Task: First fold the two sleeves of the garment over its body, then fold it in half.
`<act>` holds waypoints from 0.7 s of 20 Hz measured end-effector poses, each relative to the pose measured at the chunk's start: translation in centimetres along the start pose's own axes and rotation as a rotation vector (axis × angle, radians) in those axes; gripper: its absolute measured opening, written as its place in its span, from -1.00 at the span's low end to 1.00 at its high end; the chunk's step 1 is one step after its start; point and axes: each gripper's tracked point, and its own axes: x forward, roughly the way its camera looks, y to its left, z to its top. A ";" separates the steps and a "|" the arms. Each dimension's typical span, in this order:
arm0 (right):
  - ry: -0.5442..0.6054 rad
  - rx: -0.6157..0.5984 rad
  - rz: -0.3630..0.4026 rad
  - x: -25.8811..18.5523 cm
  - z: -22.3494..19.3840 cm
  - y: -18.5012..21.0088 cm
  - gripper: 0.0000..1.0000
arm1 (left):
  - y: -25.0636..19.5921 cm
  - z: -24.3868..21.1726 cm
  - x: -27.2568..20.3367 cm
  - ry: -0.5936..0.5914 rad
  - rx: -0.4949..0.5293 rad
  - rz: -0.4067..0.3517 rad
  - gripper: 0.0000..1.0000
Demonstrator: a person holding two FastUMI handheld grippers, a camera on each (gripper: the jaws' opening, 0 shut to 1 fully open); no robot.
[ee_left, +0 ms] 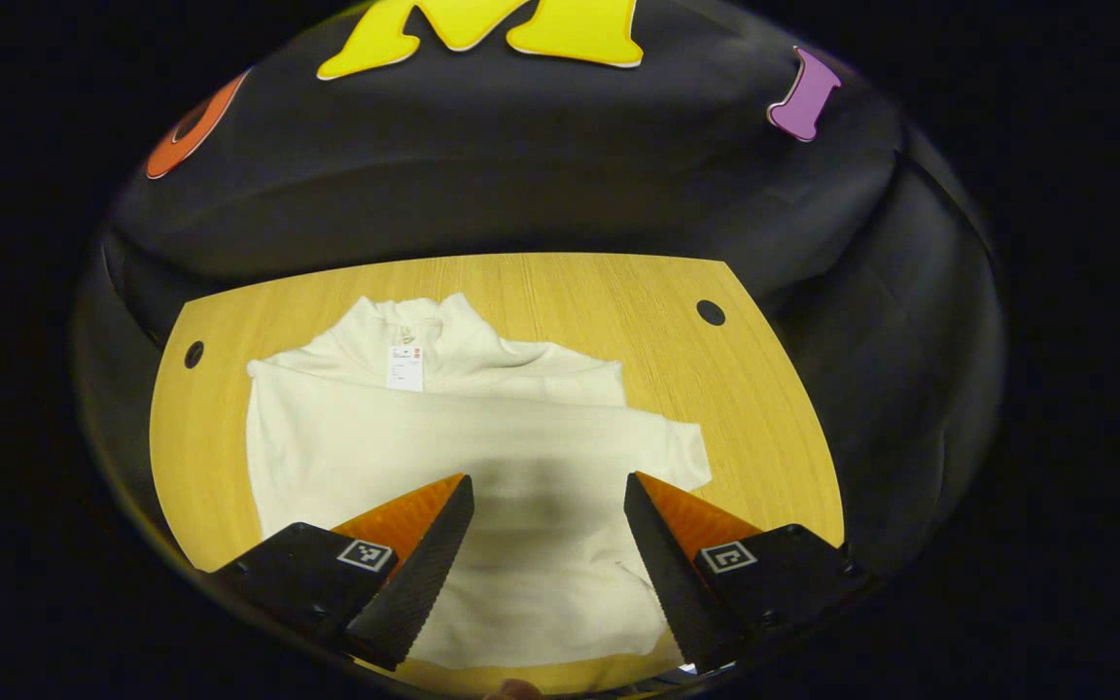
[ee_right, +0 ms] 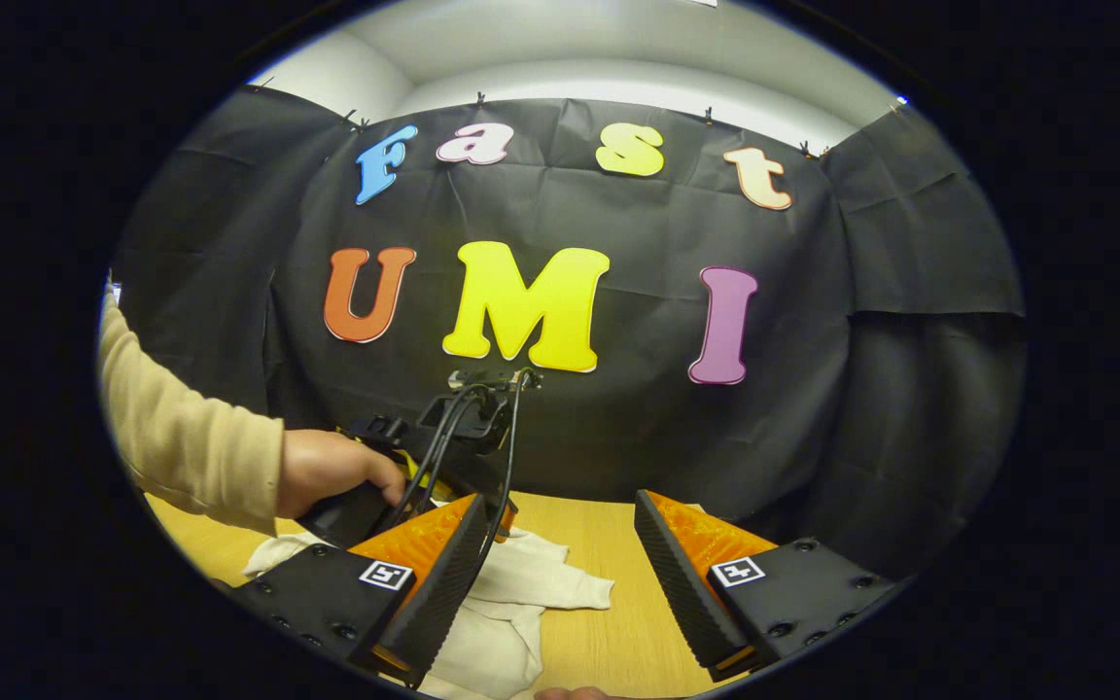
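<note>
Cream sweater [ee_left: 482, 457] lies mid-frame on the wooden surface [ee_left: 764, 408], sleeves crossed over its body. Both left tongs [ee_left: 548, 506] and right tongs [ee_right: 555, 530] hang spread, holding nothing. Gripping one layer at the hem risks dragging the sleeves loose.

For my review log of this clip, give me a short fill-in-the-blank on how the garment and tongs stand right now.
1. The white garment lies on the ____ table.
2. The left tongs hover over it with fingers ____.
3. A paper ____ hangs at its collar.
4. The right tongs hold ____.

Missing words: wooden; open; tag; nothing
</note>
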 end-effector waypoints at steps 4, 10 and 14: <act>0.018 -0.002 0.039 0.8 -0.2 3.1 0.89 | 5.0 -0.6 -3.1 -0.112 0.002 0.065 0.97; 0.077 -0.020 0.102 1.8 -1.8 7.2 0.89 | 12.6 -4.8 -6.0 -0.112 -0.074 0.178 0.97; 0.144 -0.035 0.111 2.8 -4.7 8.7 0.87 | 15.6 -7.5 -7.1 -0.069 -0.136 0.234 0.97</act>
